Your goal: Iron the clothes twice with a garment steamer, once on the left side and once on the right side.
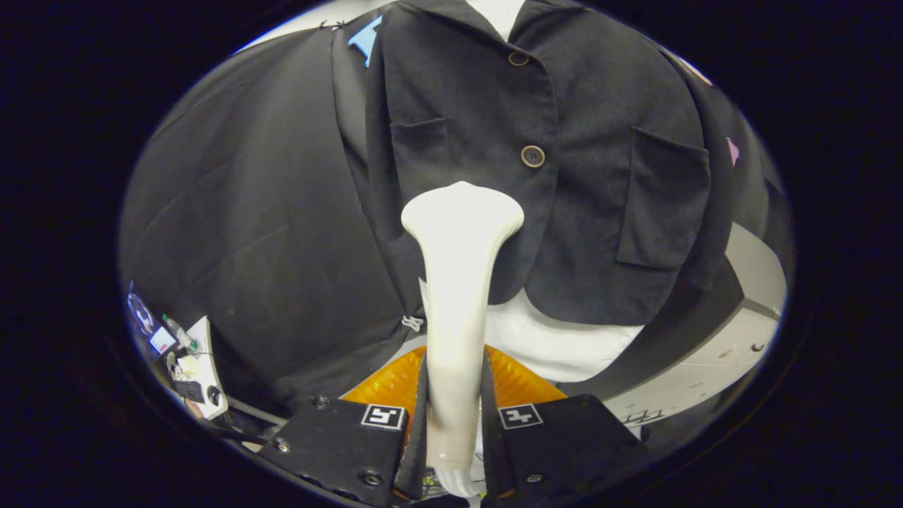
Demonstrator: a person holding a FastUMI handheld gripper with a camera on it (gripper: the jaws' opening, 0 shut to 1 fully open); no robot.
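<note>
Gripper closed on the steamer: both fingers press its white handle, one on each side. Steamer stands upright between the fingers, its flared head against the lower front of the jacket, just below the middle button (dark jacket, two chest pockets). White mannequin shows under the hem. Orange base sits just beyond the fingers.

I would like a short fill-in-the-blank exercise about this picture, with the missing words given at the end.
1. The claw is shut on the white ____ of the garment steamer.
2. The steamer's wide head points at a dark ____ hung just beyond it.
3. Just above the head, the jacket shows a round ____.
4. Under the jacket's hem hangs a ____ garment.

Missing words: handle; jacket; button; white
</note>
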